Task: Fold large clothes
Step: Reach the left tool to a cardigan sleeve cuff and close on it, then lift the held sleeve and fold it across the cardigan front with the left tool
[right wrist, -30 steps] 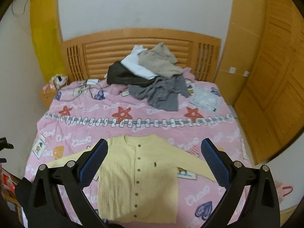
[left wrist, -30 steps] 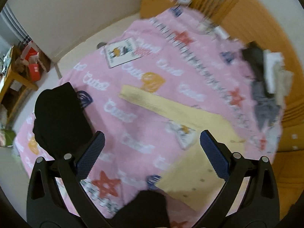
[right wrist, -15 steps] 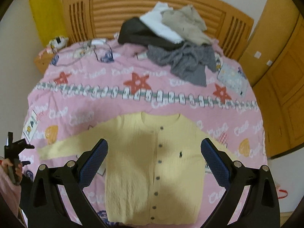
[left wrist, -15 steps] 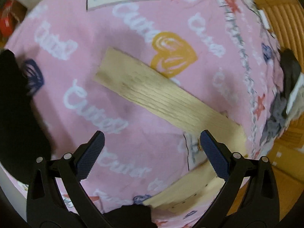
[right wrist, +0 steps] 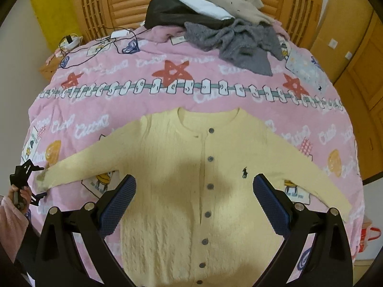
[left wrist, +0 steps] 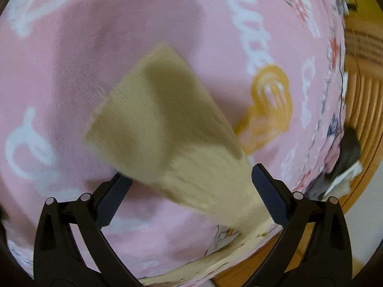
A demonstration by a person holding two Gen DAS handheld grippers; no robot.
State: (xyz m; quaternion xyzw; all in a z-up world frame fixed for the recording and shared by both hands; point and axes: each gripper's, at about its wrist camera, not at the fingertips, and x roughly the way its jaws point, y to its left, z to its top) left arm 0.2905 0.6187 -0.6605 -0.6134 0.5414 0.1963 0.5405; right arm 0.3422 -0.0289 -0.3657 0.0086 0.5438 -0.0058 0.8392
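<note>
The cardigan (right wrist: 182, 191) is judged soft, light and floppy. Its cuff (left wrist: 143, 110) is best pinched by the wide-open left gripper (left wrist: 189, 196); the right gripper (right wrist: 194, 201) is also held wide.

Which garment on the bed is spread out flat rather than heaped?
The yellow cardigan, buttoned, sleeves out. The black, white, beige and grey clothes lie bunched against the headboard.

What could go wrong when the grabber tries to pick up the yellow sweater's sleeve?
The left gripper is open, close over the sleeve of the sweater. It might pinch the pink blanket underneath too, lifting both. Grabbing only the cuff edge could let the knit slip out. The other sleeve lies spread wide, so pulling one side might drag the sweater crooked.
</note>
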